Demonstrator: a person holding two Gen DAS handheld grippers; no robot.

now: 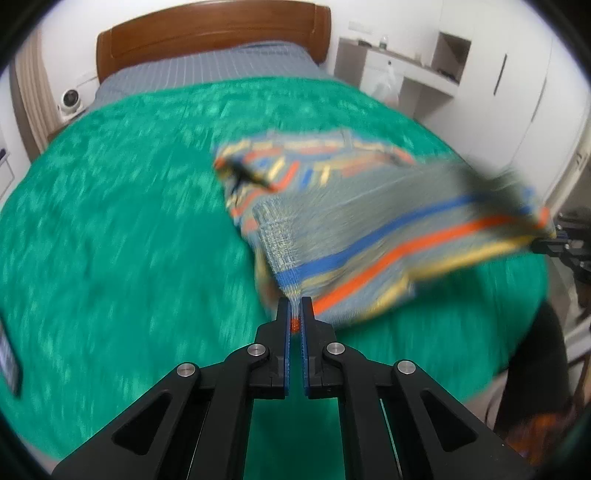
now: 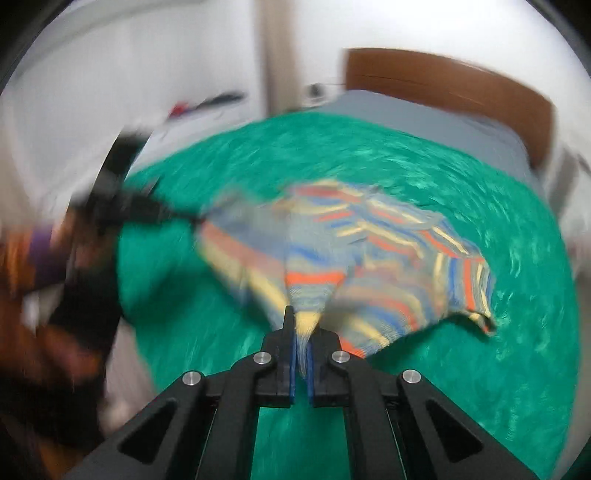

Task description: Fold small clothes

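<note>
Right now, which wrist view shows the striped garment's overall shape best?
The right wrist view: the striped garment spreads across the frame above the green blanket, though blurred. The left wrist view shows it foreshortened, stretched toward the right gripper, one stretched panel filling the foreground.

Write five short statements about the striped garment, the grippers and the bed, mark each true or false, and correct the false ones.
1. The left gripper is shut on the striped garment. True.
2. The right gripper is open and holds nothing. False: it is shut on the garment's fabric.
3. The garment lies fully flat on the green blanket. False: both grippers hold part of it up.
4. The bed has a brown wooden headboard. True.
5. The blanket is red. False: it is green.
</note>
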